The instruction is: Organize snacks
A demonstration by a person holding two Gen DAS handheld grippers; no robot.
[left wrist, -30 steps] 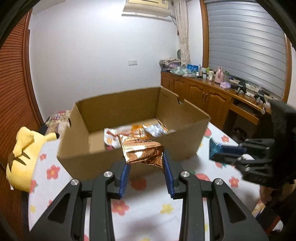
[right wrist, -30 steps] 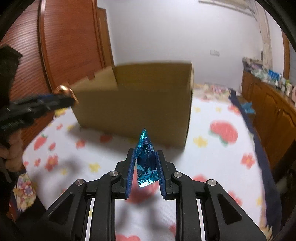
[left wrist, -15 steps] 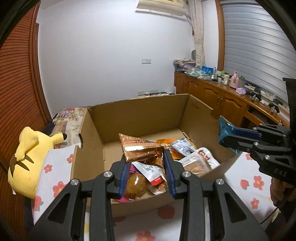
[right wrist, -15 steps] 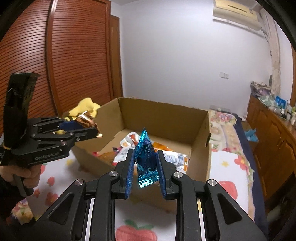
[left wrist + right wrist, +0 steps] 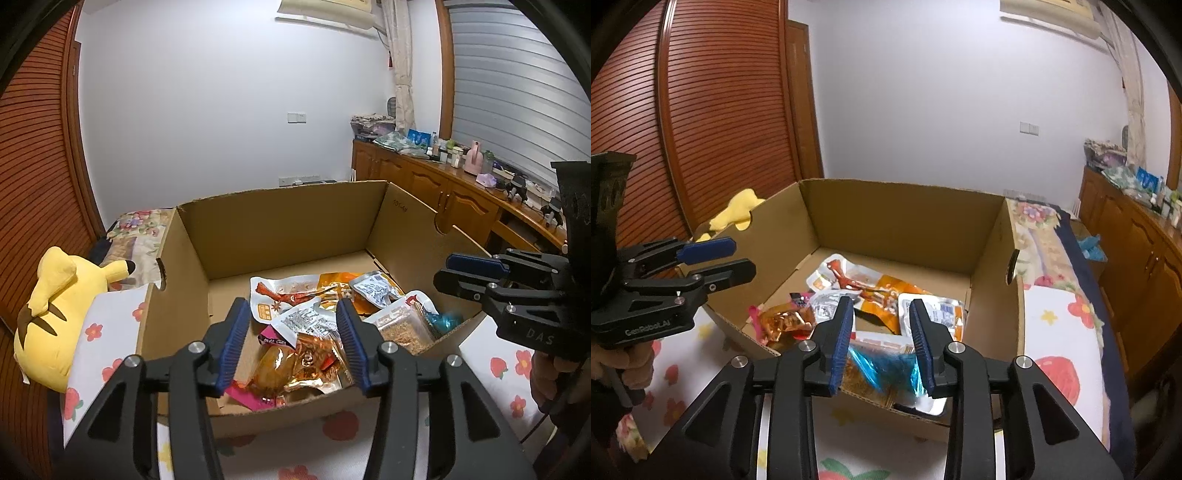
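An open cardboard box (image 5: 280, 192) on the floral cloth holds several snack packets. My left gripper (image 5: 291, 314) hangs over its near wall, jaws opening, nothing between the pads. Below it a copper-orange foil packet (image 5: 299, 365) lies free on the pile. My right gripper (image 5: 881, 310) is over the box's (image 5: 905, 184) near right corner, jaws opening. Under its jaws a blue foil packet (image 5: 886, 369) shows blurred, loose from the pads. In the left wrist view that blue packet (image 5: 443, 321) sits in the corner below the right gripper (image 5: 469, 273). The copper packet (image 5: 786, 321) also shows in the right wrist view, near the left gripper (image 5: 716, 258).
A yellow plush toy (image 5: 55, 314) lies left of the box. The floral tablecloth (image 5: 509, 354) runs around the box. A wooden cabinet (image 5: 443, 192) with clutter lines the right wall. A slatted wooden door (image 5: 720, 110) stands behind on the left.
Both grippers came forward over the box and opened. The copper packet dropped from the left jaws onto the pile, and the blue packet left the right jaws.
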